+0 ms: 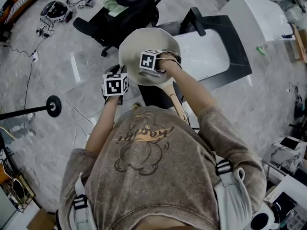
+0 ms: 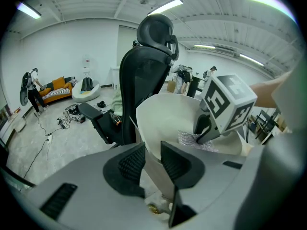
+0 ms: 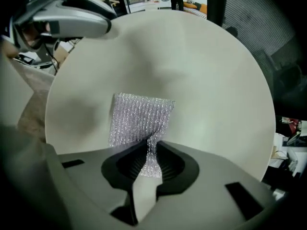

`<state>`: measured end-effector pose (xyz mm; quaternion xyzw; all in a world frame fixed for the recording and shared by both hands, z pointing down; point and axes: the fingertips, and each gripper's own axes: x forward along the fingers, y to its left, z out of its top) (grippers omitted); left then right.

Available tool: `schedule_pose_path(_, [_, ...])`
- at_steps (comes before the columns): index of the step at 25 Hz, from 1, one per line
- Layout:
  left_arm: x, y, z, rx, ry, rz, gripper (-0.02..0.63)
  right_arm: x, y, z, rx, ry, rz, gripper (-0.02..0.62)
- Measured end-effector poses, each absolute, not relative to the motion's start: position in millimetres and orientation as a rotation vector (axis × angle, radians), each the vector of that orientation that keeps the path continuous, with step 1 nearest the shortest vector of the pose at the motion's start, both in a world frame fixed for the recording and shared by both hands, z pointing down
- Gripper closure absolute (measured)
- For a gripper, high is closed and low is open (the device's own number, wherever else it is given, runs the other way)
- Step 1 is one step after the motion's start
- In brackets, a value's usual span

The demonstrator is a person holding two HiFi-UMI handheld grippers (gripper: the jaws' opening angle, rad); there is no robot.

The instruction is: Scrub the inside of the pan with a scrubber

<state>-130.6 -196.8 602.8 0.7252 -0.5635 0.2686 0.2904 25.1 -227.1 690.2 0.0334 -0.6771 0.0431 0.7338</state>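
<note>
While the pan point(image 1: 136, 44) is being scrubbed: the task is being judged as under way, not finished.
Done so far: the pan is being held up off any surface and the scrubber point(image 3: 140, 120) is being pressed flat on its inside; no soil, foam or water is being shown on the cream surface, so the share already cleaned cannot be told.
Left to do: the bare inside from 12 to 4 o'clock of the scrubber, in the right gripper view, is being judged as ground to be covered.
Left gripper point(image 2: 152, 158): its jaws are being kept partly closed on the pan's thin rim wall, at 8 o'clock of the pan in the head view.
Right gripper point(image 3: 148, 161): it is being pointed down into the pan, its jaws being pinched together on the lower tail of the silvery mesh scrubber.
Pan, contents: nothing but the scrubber is being held in it, lying at 7 o'clock of the inside in the right gripper view.
Handle point(image 1: 176, 102): it is being pointed toward the person, at 5 o'clock of the pan.
Basin point(image 1: 211, 56): it is being seen at 3 o'clock of the pan; its contents cannot be made out.
Office chair point(image 1: 120, 18): it is being seen at 11 o'clock of the pan.
</note>
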Motion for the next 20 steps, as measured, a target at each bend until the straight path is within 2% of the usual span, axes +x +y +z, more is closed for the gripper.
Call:
schedule_pose_path(6, [-130,-198,604,1.933,-1.508,0.717,0.495,-47,-230,680,0.299,-1.984,0.418,0.520])
schedule_pose_path(13, [-128,-199,604,1.937,-1.500,0.715,0.495,-51,-280,675,0.603,-1.969,0.009,0.520])
schedule_pose_path(20, [-130,-197,603,1.944,-1.484,0.684,0.495,-48,-283,672,0.621,-2.024,0.151,0.520])
